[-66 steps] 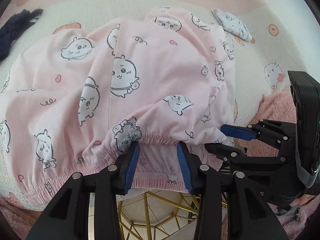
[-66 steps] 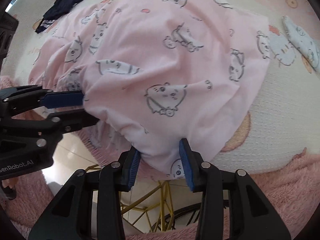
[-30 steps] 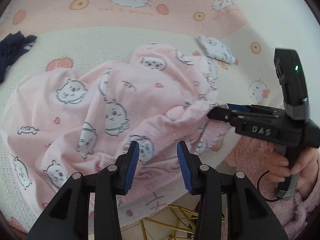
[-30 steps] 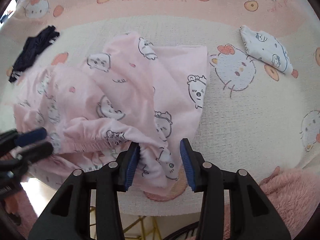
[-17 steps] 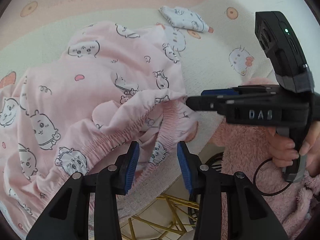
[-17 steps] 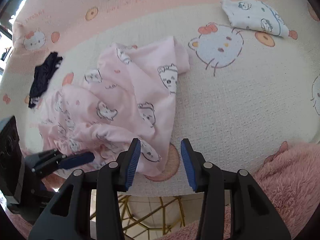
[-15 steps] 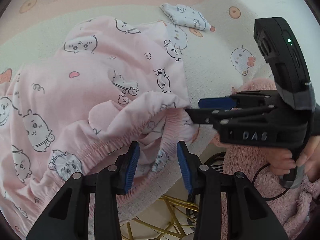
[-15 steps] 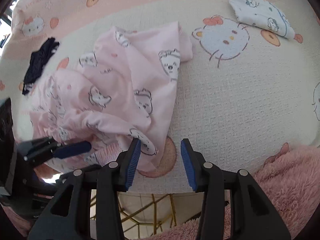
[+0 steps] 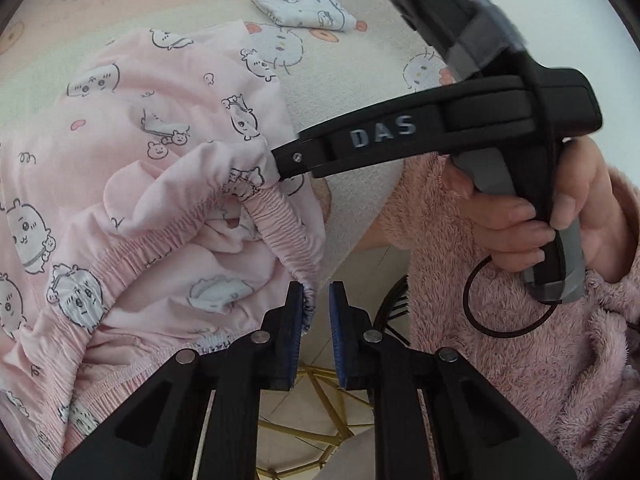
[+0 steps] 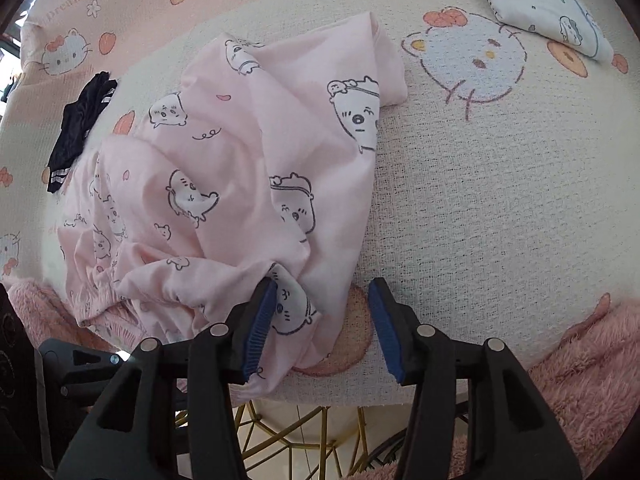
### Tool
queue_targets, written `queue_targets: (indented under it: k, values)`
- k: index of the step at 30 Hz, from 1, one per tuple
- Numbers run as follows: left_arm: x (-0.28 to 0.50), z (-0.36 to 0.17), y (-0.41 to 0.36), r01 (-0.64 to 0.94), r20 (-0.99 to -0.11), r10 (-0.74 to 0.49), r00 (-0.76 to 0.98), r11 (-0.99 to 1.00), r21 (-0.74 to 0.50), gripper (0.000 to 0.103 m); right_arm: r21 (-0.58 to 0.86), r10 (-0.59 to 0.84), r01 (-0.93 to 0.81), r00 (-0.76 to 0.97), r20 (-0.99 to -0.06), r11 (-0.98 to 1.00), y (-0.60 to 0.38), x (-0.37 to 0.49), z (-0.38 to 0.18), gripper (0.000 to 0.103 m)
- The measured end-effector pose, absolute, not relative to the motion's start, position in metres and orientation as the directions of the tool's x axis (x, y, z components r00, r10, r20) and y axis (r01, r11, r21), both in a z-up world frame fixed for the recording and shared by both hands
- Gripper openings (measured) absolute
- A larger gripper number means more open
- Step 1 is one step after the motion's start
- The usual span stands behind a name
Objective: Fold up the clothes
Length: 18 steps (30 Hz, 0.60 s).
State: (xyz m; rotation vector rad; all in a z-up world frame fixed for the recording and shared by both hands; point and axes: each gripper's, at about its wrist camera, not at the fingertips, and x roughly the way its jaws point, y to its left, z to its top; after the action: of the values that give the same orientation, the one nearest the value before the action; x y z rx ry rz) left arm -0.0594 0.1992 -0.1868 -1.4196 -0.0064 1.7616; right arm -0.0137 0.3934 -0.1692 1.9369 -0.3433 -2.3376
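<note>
Left gripper (image 9: 314,304) closing, waistband between, not clamped; right gripper (image 10: 322,312) opening, empty. One pink garment (image 10: 240,168), one white (image 10: 548,8), one dark (image 10: 80,120).

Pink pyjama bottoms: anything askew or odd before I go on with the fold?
Yes. The pink pyjama bottoms lie rumpled, not flat, and the elastic waistband is bunched and twisted at the table edge, partly overhanging it. No damage shows.

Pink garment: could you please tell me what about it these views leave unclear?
- Left wrist view: the garment runs off the left picture edge, so its extent is cut off.
- Right wrist view: its own crumpled folds hide its shape.
- Left wrist view: part of the waistband is buried under bunched cloth.
</note>
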Motion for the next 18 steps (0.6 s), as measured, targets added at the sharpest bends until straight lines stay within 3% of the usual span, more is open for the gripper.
queue_targets:
  k: [4,7,12,18]
  values:
    - [-0.06,-0.178,0.177,-0.561,-0.84,0.543,-0.017,-0.7,-0.441,0.015,0.291,-0.292,0.037,-0.205,-0.934,-0.956,0.372,0.007,-0.149,0.05]
    - [-0.064,-0.172,0.148,-0.474,-0.883,0.461,-0.089,-0.799,-0.369,0.015,0.234,-0.246,0.084,-0.181,-0.952,-0.969,0.349,0.016,-0.149,0.05]
    - [-0.082,-0.182,0.147,-0.439,-0.884,0.461,-0.082,-0.812,-0.383,0.015,0.174,-0.198,0.131,-0.195,-0.961,-0.976,0.324,0.022,-0.141,0.05]
    - [-0.111,-0.183,0.194,-0.526,-0.874,0.478,-0.084,-0.766,-0.369,0.015,-0.036,0.03,0.017,-0.282,-0.959,-0.999,0.34,0.025,-0.122,0.049]
